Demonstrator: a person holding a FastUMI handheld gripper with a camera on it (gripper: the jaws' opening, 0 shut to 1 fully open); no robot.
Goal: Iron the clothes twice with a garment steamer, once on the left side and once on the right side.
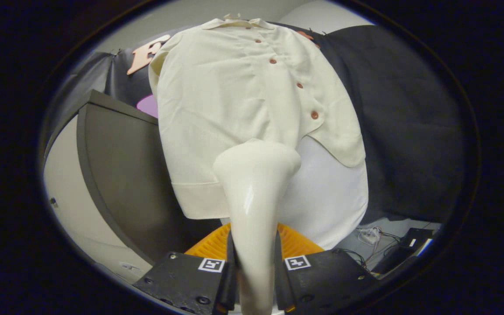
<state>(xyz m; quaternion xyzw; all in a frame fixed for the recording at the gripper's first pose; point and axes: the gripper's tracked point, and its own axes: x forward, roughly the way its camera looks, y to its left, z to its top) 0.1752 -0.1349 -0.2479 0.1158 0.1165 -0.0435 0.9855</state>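
Black two-finger gripper (254, 267) closed tight on the handle of a glossy cream-white plastic garment steamer (255, 192), both fingers (190, 275) pressing its sides, jaws barely apart. Steamer head points up, against or just short of the lower front of a cream button-up shirt with brown buttons (234, 100) hanging ahead of the fingers; contact unclear. Below the shirt's hem a white rounded panel (326, 197), an orange ribbed piece (293, 243) just behind the fingers, dark grey board (120, 175) beside the shirt.
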